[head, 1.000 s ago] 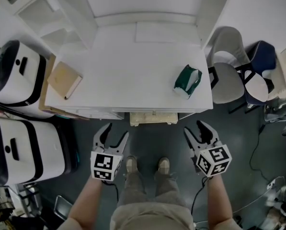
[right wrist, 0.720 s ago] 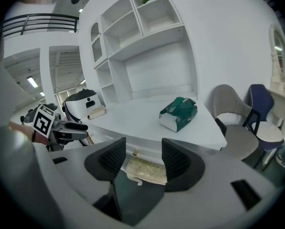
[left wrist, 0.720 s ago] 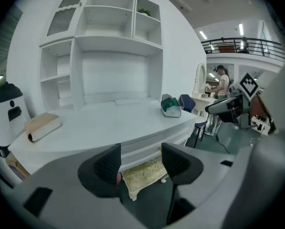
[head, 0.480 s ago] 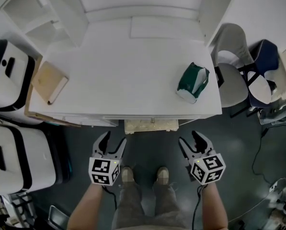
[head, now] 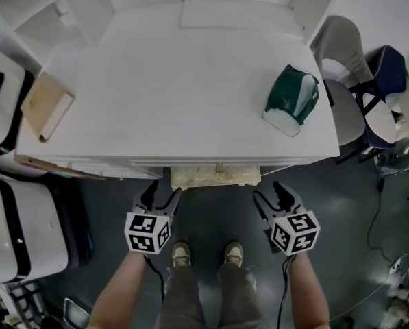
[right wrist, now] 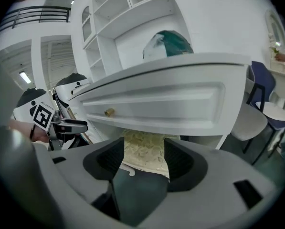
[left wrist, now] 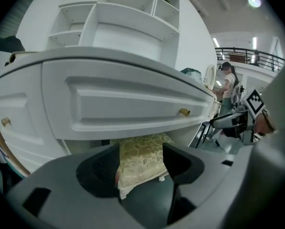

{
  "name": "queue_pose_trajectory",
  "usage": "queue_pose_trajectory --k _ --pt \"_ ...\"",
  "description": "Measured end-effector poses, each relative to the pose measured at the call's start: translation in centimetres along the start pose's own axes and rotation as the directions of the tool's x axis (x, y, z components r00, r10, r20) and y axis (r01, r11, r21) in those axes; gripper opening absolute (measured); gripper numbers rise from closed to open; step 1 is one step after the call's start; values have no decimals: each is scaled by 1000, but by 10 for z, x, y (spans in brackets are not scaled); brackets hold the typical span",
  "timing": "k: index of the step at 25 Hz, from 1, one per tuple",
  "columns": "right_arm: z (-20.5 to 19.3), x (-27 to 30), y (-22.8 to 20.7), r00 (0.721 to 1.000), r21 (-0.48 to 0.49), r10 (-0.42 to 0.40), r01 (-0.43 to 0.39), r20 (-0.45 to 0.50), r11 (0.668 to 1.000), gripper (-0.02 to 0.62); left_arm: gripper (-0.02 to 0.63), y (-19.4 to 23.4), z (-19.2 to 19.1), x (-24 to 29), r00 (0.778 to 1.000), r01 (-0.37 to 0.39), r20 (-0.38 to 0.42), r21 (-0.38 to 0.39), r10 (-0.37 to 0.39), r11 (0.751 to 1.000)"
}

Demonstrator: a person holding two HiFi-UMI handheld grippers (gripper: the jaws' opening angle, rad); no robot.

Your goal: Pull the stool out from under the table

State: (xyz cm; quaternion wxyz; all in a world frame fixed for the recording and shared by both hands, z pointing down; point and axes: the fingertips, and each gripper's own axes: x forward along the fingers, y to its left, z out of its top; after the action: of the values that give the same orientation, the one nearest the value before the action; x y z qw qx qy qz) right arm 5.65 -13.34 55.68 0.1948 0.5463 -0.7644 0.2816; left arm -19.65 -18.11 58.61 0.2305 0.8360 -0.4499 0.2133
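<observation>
While both tongs hover just off the near edge of the white worktop [head: 177, 81], the stool [head: 216, 177] sits tucked under it at the middle of that edge, directly below the brass drawer knob [head: 219, 166]; only a strip of its cream patterned cushion pokes out past the edge

Left tongs [head: 164, 192]: about half open, nothing pinched. Its own view lines the cushion up in the gap, but the stool is ahead of the tips, not touched

Right tongs [head: 270, 194]: jaws opening, about half wide, empty. Cushion also framed between them but short of contact

The two tongs flank the stool's visible strip, left one toward its left corner, right one toward its right corner

Also on the worktop: green bag [head: 292, 100] near the right edge, tan notebook [head: 45, 105] at the left edge; neither is in the way

Handling, judged:
- seat top looks padded fabric, soft, so it will squash and could slip if only the cloth is pinched
- frame under it is likely stiff; legs are hidden, so weight is unclear, probably moderate
- likely drags rather than rolls on the dark floor [head: 211, 218]

Best hold is the front rim of the seat near its two corners, one tongs each side, biting the firm edge under the padding. Pull evenly, or it may skew against the worktop's supports
</observation>
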Motion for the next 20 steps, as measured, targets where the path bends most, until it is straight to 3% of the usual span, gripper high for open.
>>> queue_pose_trajectory --k 5,16,20 --pt "-25 42 -15 997 37 38 -40 62 999 303 334 7 -31 37 998 57 44 -70 -54 996" --pt "-80 129 -56 1000 31 10 -10 -3 999 349 377 34 -92 116 997 73 4 -136 -73 988" --pt "-96 153 -66 1000 18 13 -13 -24 1000 378 388 39 -110 139 995 88 -36 -204 -97 975"
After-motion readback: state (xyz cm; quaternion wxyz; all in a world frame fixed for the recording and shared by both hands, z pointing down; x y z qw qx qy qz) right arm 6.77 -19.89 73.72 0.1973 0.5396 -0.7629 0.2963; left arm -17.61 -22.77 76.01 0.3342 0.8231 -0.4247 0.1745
